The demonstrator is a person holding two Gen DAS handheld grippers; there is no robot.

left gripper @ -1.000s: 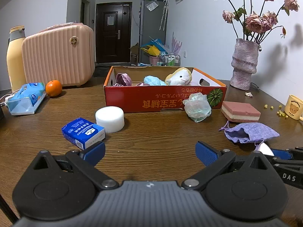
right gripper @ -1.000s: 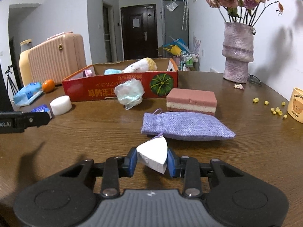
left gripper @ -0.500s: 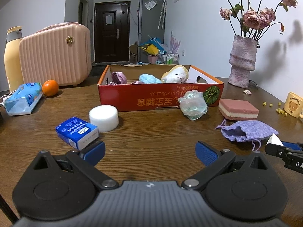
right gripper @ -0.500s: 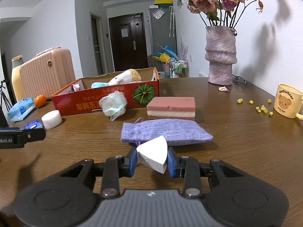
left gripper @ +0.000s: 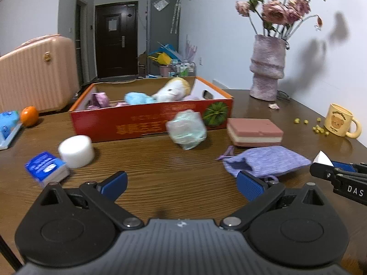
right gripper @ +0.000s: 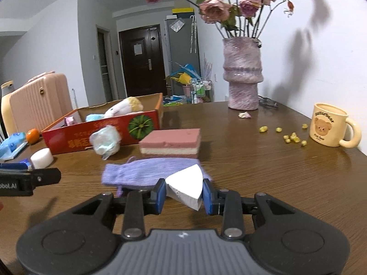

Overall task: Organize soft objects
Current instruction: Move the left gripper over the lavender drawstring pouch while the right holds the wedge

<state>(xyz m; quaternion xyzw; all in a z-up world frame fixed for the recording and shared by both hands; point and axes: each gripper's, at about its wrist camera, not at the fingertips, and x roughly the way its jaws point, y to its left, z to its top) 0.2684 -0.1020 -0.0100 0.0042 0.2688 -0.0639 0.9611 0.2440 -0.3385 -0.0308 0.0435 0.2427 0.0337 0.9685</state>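
Two grippers work over the wooden table [left gripper: 160, 160]. Left gripper [left gripper: 181, 183]: jaws spread wide, nothing between them. Ahead of it, left to right: blue tissue pack [left gripper: 44, 166], white foam cylinder [left gripper: 76, 147], red cardboard box [left gripper: 149, 116] holding plush items, crumpled plastic bag [left gripper: 187, 129], pink sponge [left gripper: 253, 131], purple pouch [left gripper: 266, 161]. Right gripper [right gripper: 183, 196]: pads pinching a white foam wedge [right gripper: 187, 188], just in front of the pouch.
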